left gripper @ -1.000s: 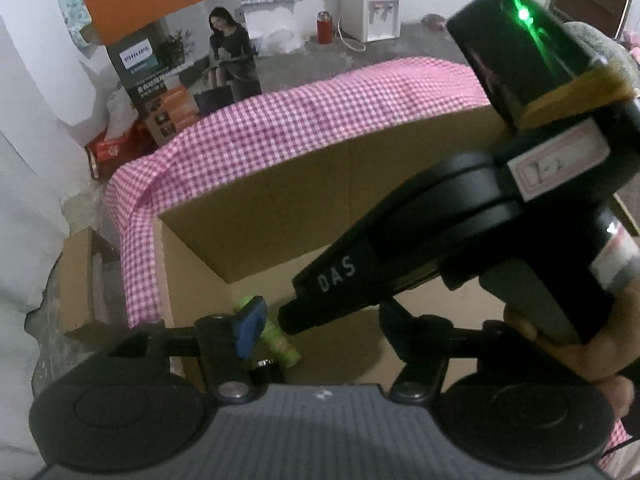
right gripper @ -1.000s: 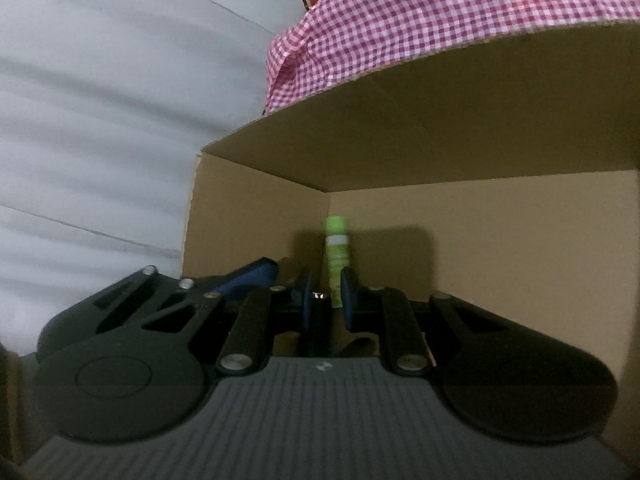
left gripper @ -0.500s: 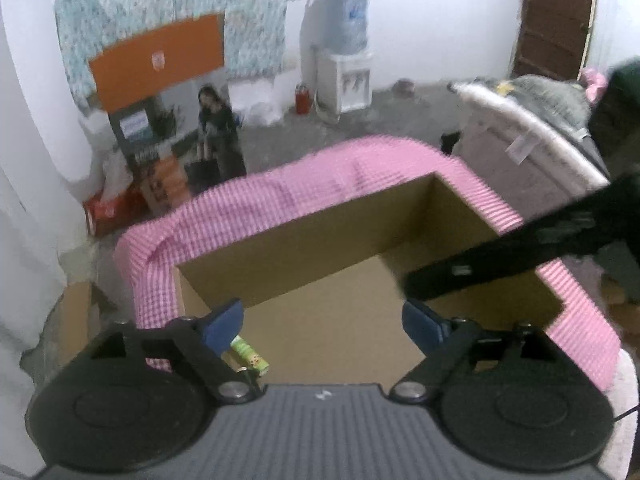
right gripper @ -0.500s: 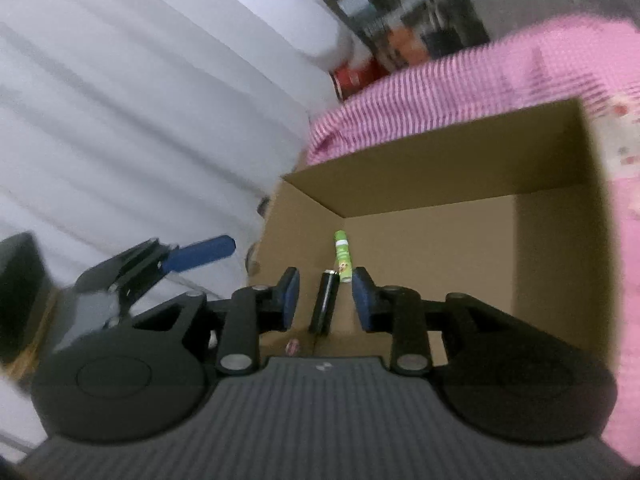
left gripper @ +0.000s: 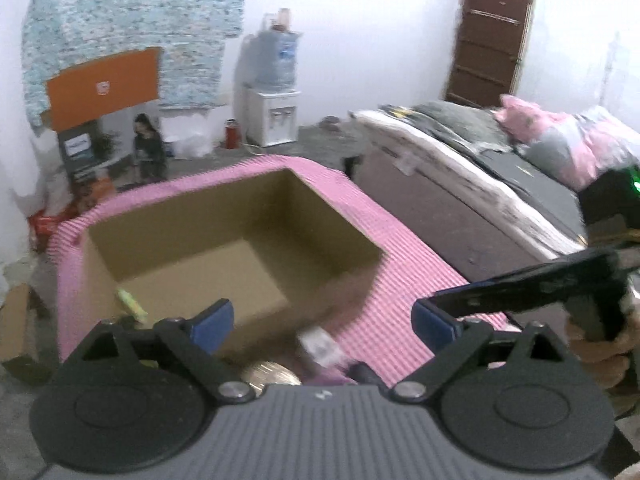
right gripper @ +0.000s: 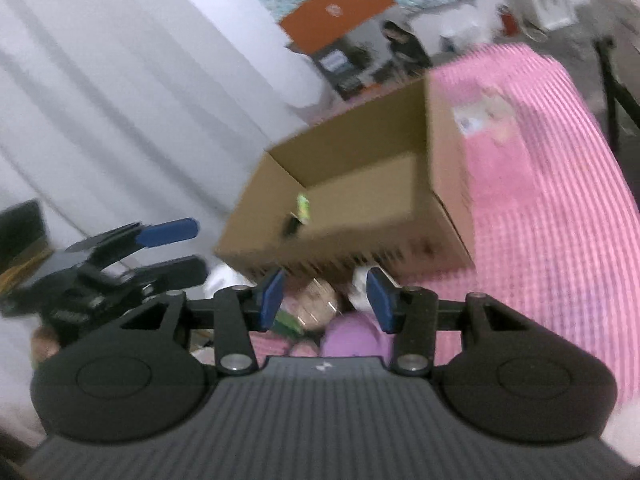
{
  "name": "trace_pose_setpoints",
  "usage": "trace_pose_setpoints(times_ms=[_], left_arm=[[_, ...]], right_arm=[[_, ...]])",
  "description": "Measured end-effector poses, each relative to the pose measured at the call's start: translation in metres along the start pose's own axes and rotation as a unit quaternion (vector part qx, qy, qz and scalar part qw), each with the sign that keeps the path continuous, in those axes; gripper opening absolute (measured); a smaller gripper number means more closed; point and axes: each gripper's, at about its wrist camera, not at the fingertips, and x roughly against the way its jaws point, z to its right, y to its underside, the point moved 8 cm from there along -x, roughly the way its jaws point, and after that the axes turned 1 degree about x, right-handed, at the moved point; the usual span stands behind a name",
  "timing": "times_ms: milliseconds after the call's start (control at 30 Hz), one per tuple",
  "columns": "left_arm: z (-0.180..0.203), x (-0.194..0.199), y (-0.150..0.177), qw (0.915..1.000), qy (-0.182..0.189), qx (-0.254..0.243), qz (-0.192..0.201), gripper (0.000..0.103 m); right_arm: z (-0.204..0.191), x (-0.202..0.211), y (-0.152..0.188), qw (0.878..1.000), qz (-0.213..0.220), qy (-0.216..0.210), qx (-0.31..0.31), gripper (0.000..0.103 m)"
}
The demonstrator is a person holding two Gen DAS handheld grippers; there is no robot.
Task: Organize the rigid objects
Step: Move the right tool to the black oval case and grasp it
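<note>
The pink checked cloth [left gripper: 404, 280] fills the middle of both views, spread over the table, and on it sits the open cardboard box [left gripper: 240, 216] — centre-left of the left wrist frame, centre of the right wrist frame. Behind, in the upper part of the left view, a bed [left gripper: 472, 176] with grey and pink bedding runs off to the right, a brown door [left gripper: 492, 36] stands at the top right, and a white water dispenser [left gripper: 274, 112] with its blue bottle sits top centre. Down inside the box, a green tube [left gripper: 132, 304] lies at the lower left corner of the floor, and in the right wrist view a small dark cylinder [right gripper: 292, 224] shows just below it, the two close together; blur hides whether they touch. The left gripper [left gripper: 320, 320] at the bottom of its frame has just been opening and its jaws stand wide, nothing between the blue pads. The right gripper [right gripper: 324, 296] has also just been opening, jaws partway apart and empty, hovering at the near edge of the box. Below both, at the bottom centre, a blurred heap of small things waits on the cloth — a round gold lid [left gripper: 272, 374], a purple object [right gripper: 356, 340], a white piece [left gripper: 320, 344]; the blur leaves them hard to name.
</note>
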Motion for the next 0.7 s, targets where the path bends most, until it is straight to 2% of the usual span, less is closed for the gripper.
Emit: trace_pose_setpoints(times_ms=[167,300,400,467,533,700], left_arm=[[0.050,-0.028,0.046,0.9985,0.013,-0.050,-0.018,0.096],[0.082,-0.054,0.081,0.9958,0.022,-0.076,-0.046,0.095],[0.090,-0.070,0.102,0.9943,0.024,-0.079,-0.067,0.090],[0.093,-0.082,0.112,0.9931,0.026,-0.075,-0.086,0.083],[0.092,-0.091,0.118,0.9927,0.030,-0.064,-0.098,0.072],[0.085,-0.108,0.122,0.9928,0.013,-0.049,-0.108,0.069]], right_arm=[[0.033,-0.014,0.044,0.999,-0.018,0.028,-0.029,0.045],[0.049,-0.032,0.062,0.998,-0.034,0.046,-0.035,0.045],[0.052,-0.044,0.068,0.997,-0.050,0.054,-0.025,0.042],[0.052,-0.053,0.071,0.996,-0.059,0.061,-0.009,0.040],[0.049,-0.060,0.071,0.995,-0.067,0.068,0.012,0.037],[0.041,-0.079,0.067,0.991,-0.086,0.084,0.067,0.030]])
